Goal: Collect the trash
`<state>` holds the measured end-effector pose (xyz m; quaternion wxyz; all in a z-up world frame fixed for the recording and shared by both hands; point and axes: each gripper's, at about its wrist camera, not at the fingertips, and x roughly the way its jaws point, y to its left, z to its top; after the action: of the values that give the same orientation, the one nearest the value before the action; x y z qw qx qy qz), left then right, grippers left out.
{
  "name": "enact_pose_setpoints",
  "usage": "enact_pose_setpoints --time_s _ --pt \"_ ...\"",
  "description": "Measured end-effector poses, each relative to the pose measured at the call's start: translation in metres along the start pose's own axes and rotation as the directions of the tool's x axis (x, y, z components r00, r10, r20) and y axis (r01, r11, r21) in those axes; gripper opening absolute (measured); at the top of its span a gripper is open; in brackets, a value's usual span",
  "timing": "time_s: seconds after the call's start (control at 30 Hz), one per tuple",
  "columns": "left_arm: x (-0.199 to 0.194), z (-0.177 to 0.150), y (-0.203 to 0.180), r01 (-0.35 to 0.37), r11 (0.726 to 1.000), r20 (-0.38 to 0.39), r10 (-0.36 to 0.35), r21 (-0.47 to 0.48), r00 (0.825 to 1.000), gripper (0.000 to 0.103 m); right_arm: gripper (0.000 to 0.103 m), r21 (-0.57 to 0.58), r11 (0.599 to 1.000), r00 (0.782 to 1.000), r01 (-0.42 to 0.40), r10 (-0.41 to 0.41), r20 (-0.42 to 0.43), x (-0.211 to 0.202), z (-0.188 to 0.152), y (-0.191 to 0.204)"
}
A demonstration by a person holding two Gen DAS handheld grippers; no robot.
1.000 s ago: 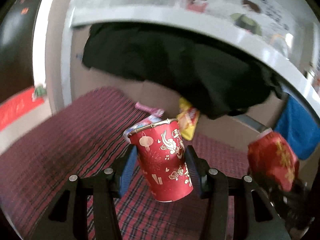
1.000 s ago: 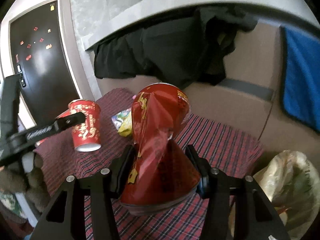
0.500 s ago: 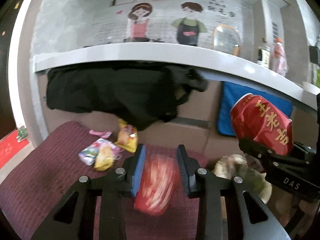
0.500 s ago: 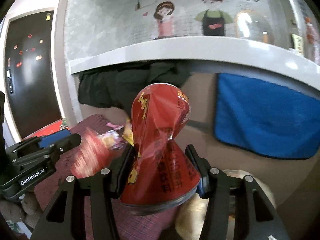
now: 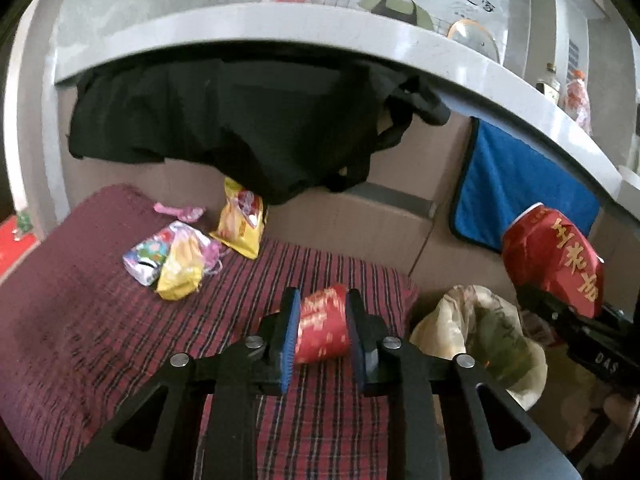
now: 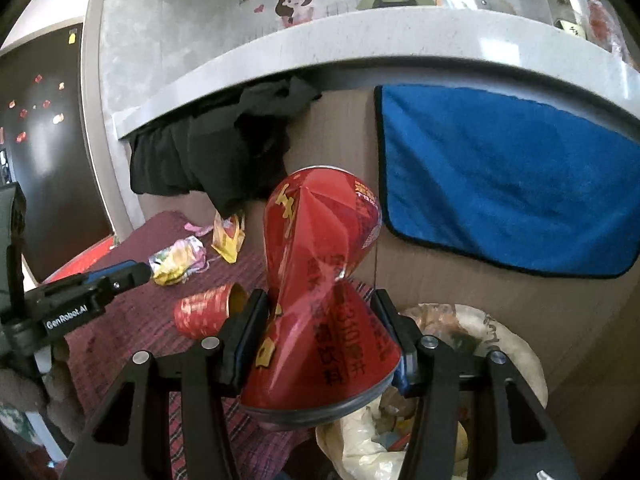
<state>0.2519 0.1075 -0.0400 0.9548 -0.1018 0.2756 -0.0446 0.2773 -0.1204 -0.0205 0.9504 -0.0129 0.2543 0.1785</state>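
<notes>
A red paper cup (image 5: 322, 326) lies on its side on the plaid cloth (image 5: 120, 340), seen between my left gripper's (image 5: 321, 332) open jaws; in the right wrist view the cup (image 6: 206, 312) lies clear of that gripper (image 6: 132, 274). My right gripper (image 6: 320, 344) is shut on a crushed red can (image 6: 320, 280), held above the open trash bag (image 6: 508, 344). The can (image 5: 552, 256) and bag (image 5: 480, 328) also show in the left wrist view at right. Snack wrappers (image 5: 176, 256) and a yellow packet (image 5: 240, 220) lie at the back of the cloth.
A black garment (image 5: 240, 120) hangs from the grey counter edge (image 5: 280, 24) above the cloth. A blue towel (image 6: 500, 184) hangs on the cardboard wall (image 5: 360, 220) behind the bag. A pink wrapper (image 5: 180, 211) lies near the wall.
My left gripper has let go of the red cup, which dropped onto the cloth and lies on its side. My right gripper has carried the crushed can rightward to above the trash bag.
</notes>
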Motion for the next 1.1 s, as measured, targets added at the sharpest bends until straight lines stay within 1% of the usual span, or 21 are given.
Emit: enact_pose_setpoints --time_s 0.07,0.1,0.13,0.2,0.3,0.37,0.43,0.5,0.53,0.57,0.67,0.7,0.73,0.77,0.8,0.83,0.87,0.9,1.0,1.03,1.1 --pt "0.008 -0.004 0.004 0.057 0.997 -0.031 -0.056 0.052 0.998 0.047 0.050 -0.005 1.000 1.000 -0.006 0.006 -0.009 0.004 -0.003 0.000" --pt "0.014 -0.005 0.004 0.108 0.987 -0.056 -0.102 0.117 0.993 0.050 0.050 -0.006 1.000 1.000 -0.010 0.010 -0.015 0.007 -0.004 -0.001" --pt "0.017 -0.006 0.002 0.137 0.977 -0.074 -0.126 0.163 0.989 0.054 0.050 -0.006 1.000 1.000 -0.015 0.015 -0.022 0.009 -0.005 -0.001" --pt "0.031 -0.004 0.000 0.190 0.942 -0.126 -0.160 0.277 0.979 0.057 0.050 -0.007 1.000 0.999 -0.018 0.018 -0.038 0.013 -0.008 -0.003" --pt "0.053 0.003 0.003 0.205 0.910 -0.155 -0.158 0.361 0.975 0.062 0.050 0.009 1.000 0.998 -0.022 0.023 -0.062 0.021 -0.013 -0.005" --pt "0.071 0.007 0.005 0.213 0.899 -0.188 -0.150 0.382 0.971 0.063 0.050 0.026 0.999 0.997 -0.027 0.029 -0.075 0.026 -0.015 -0.006" --pt "0.092 0.010 0.007 0.217 0.894 -0.236 -0.131 0.392 0.963 0.063 0.050 0.040 0.999 0.996 -0.025 0.028 -0.090 0.032 -0.018 -0.007" --pt "0.116 0.010 0.005 0.232 0.881 -0.302 -0.108 0.413 0.947 0.063 0.050 0.048 0.999 0.994 -0.024 0.029 -0.104 0.039 -0.019 -0.006" --pt "0.123 0.007 0.005 0.231 0.876 -0.313 -0.097 0.424 0.945 0.064 0.050 0.050 0.998 0.993 -0.024 0.029 -0.111 0.041 -0.020 -0.006" --pt "0.128 0.006 0.004 0.229 0.869 -0.321 -0.087 0.439 0.943 0.066 0.050 0.050 0.998 0.993 -0.024 0.029 -0.117 0.044 -0.019 -0.004" --pt "0.141 0.004 0.001 0.236 0.845 -0.350 -0.062 0.480 0.935 0.068 0.050 0.039 0.999 0.991 -0.024 0.029 -0.134 0.051 -0.019 0.002" --pt "0.145 0.002 0.000 0.234 0.841 -0.370 -0.044 0.488 0.928 0.068 0.050 0.033 0.999 0.990 -0.025 0.029 -0.141 0.054 -0.019 0.004" --pt "0.150 0.001 0.000 0.224 0.847 -0.394 -0.020 0.481 0.919 0.065 0.050 0.029 0.999 0.989 -0.025 0.029 -0.146 0.057 -0.018 0.006" --pt "0.156 0.002 0.004 0.208 0.869 -0.424 0.002 0.450 0.906 0.058 0.050 0.026 0.999 0.988 -0.025 0.028 -0.149 0.059 -0.018 0.008" --pt "0.160 0.004 0.009 0.199 0.895 -0.446 0.000 0.399 0.895 0.058 0.050 0.025 0.999 0.989 -0.026 0.029 -0.148 0.060 -0.018 0.009" --pt "0.159 0.007 0.014 0.195 0.913 -0.446 -0.017 0.358 0.895 0.057 0.050 0.026 0.999 0.989 -0.028 0.031 -0.146 0.061 -0.017 0.011" --pt "0.156 0.009 0.019 0.189 0.931 -0.433 -0.037 0.313 0.900 0.057 0.050 0.027 0.999 0.989 -0.029 0.033 -0.145 0.061 -0.016 0.012" --pt "0.149 0.012 0.025 0.176 0.947 -0.403 -0.055 0.270 0.914 0.057 0.050 0.029 0.999 0.989 -0.031 0.035 -0.143 0.061 -0.016 0.014" --pt "0.124 0.017 0.032 0.143 0.970 -0.324 -0.073 0.196 0.943 0.056 0.050 0.021 0.999 0.990 -0.034 0.037 -0.137 0.060 -0.016 0.017" --pt "0.115 0.018 0.032 0.133 0.975 -0.303 -0.075 0.176 0.950 0.056 0.050 0.016 0.999 0.990 -0.033 0.035 -0.134 0.059 -0.016 0.018" --pt "0.091 0.019 0.030 0.095 0.985 -0.238 -0.059 0.143 0.969 0.056 0.050 0.016 0.999 0.992 -0.031 0.033 -0.124 0.056 -0.015 0.020"
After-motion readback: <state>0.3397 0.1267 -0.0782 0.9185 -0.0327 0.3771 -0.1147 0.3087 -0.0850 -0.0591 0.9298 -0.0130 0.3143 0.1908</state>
